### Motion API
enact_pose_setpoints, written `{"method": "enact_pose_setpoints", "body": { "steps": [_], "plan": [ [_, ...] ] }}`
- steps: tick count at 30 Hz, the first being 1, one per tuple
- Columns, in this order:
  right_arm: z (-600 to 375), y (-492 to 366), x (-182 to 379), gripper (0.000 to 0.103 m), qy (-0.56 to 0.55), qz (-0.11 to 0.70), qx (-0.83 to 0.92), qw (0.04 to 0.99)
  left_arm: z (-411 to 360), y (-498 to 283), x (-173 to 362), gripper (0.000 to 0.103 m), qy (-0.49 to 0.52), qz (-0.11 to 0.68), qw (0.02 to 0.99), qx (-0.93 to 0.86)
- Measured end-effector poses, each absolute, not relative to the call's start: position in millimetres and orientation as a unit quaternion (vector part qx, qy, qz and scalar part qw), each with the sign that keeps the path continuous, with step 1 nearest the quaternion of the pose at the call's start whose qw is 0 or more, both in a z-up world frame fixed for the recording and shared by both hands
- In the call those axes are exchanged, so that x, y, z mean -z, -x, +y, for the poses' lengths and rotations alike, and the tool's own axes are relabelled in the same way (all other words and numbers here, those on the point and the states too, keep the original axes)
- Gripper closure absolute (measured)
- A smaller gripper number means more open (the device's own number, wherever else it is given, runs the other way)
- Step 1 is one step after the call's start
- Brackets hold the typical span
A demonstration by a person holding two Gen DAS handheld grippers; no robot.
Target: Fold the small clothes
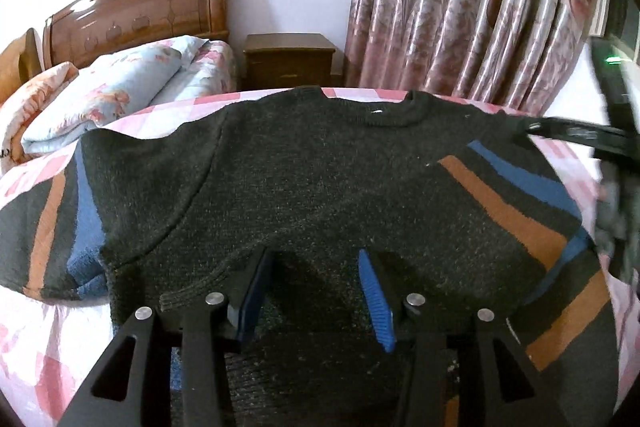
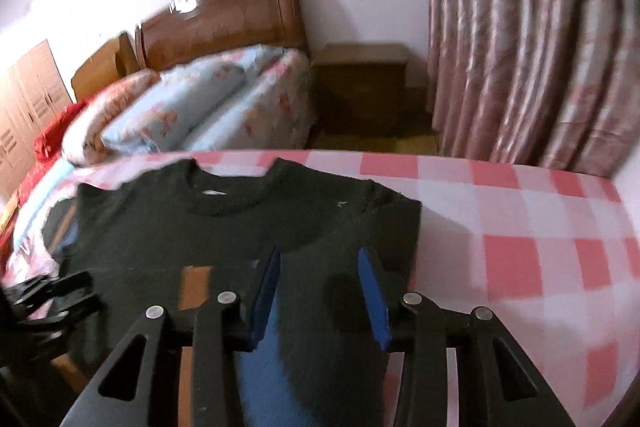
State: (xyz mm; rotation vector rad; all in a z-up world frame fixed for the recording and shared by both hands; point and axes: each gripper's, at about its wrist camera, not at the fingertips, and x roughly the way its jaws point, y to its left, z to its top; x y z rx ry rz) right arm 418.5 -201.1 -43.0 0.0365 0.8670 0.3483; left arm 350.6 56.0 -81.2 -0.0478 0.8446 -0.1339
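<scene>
The sweater (image 1: 312,187) lay flat on the pink checked bedcover (image 2: 520,227), face up, with its neck hole at the far side and its bottom band close to me. I think it was spread out like that so each side could be folded in neatly.

Nearest to me in the left view, my left gripper (image 1: 316,291) was let go, its two blue pads (image 1: 376,303) standing apart over the bottom of the sweater. Dark wool showed in the gap, but the pads were not squeezing it. I had it there, I think, to keep the bottom in reach.

In the right view, my right gripper (image 2: 320,291) also had its pads apart, and nothing was pinched between them. It sat over the sweater's right side, where the striped sleeve (image 2: 256,355) looked folded in across the body. The edge of the sweater was just beside the right pad, with bare bedcover past it.

A bit farther, the other sleeve (image 1: 64,219), with its orange and blue stripes, was spread out to the left and not folded yet.

Past the neck hole came the end of the bedcover. Beyond that were a second bed with a flowery pillow (image 1: 120,87), a wooden headboard (image 1: 144,11), a small nightstand (image 1: 290,61) and long flowery curtains (image 1: 480,7).
</scene>
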Motion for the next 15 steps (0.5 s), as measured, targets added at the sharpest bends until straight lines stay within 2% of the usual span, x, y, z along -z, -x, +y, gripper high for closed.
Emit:
{"method": "enact_pose_setpoints", "body": {
  "steps": [2,9,12,15],
  "plan": [
    [-201.2,-435.9,61.4,0.0,-0.004,0.457,-0.151,0.877,57.3,-351.9,80.9,0.057,0.029,0.409,0.91,0.067],
    [-210.3,-431.9,43.9,0.0,-0.024,0.414,-0.142,0.899,55.5,-352.1,80.6,0.057,0.024,0.409,0.91,0.063],
    [-204.6,-445.0,62.9,0.0,0.005,0.451,-0.136,0.882,55.3,-353.1,80.6,0.057,0.023,0.41,0.91,0.062],
    [-202.3,-447.6,59.0,0.0,0.015,0.45,-0.137,0.882,52.6,-352.6,81.1,0.056,0.011,0.411,0.91,0.055]
  ]
}}
